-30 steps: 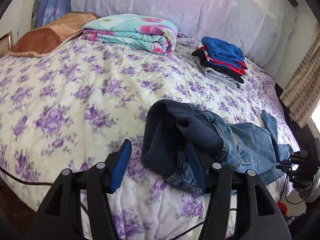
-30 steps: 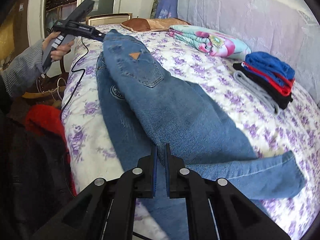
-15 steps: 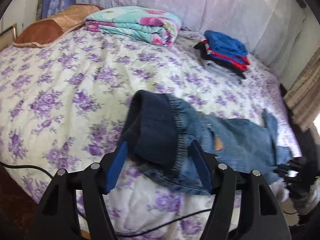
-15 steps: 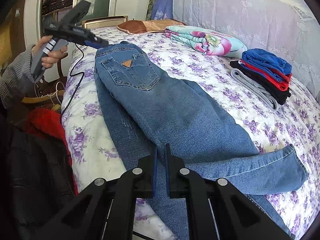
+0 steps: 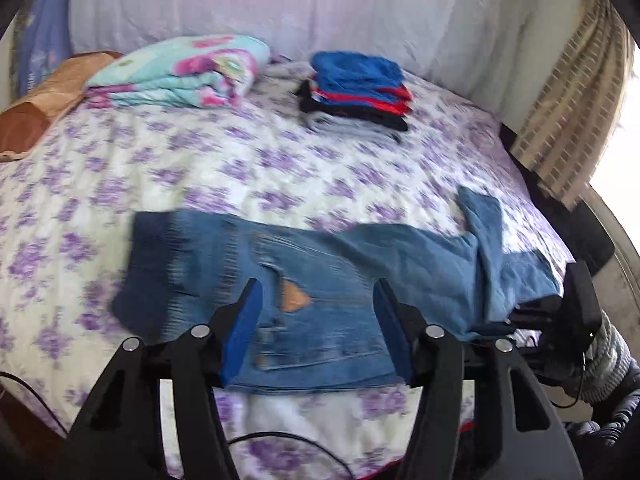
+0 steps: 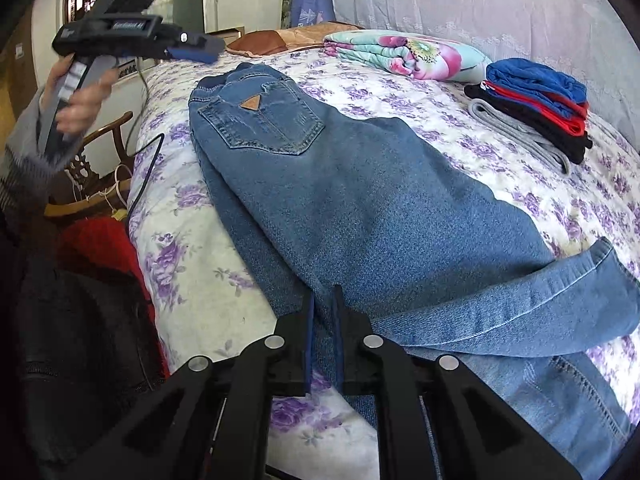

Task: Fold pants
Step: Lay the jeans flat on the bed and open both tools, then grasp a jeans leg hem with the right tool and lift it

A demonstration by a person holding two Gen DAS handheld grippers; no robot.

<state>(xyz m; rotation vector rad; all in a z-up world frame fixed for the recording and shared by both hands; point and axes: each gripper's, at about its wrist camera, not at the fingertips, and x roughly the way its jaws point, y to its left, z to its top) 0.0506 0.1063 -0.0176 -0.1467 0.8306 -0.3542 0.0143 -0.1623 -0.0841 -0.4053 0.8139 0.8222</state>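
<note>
The blue jeans lie folded lengthwise along the near edge of the flowered bed, back pocket with tan patch facing up, waist at the far left. One leg end lies bent across to the right. My right gripper is shut on the jeans' leg fabric near the bed edge. My left gripper is open and empty above the waist end of the jeans; it also shows in the right wrist view, lifted clear of the waistband.
A folded floral blanket and a stack of folded clothes lie at the far side of the bed. A brown pillow is at far left. A cable hangs down the bed's side.
My left gripper let go of the waistband, which dropped flat on the bed, and drew back above it. My right gripper stayed shut on the leg.
</note>
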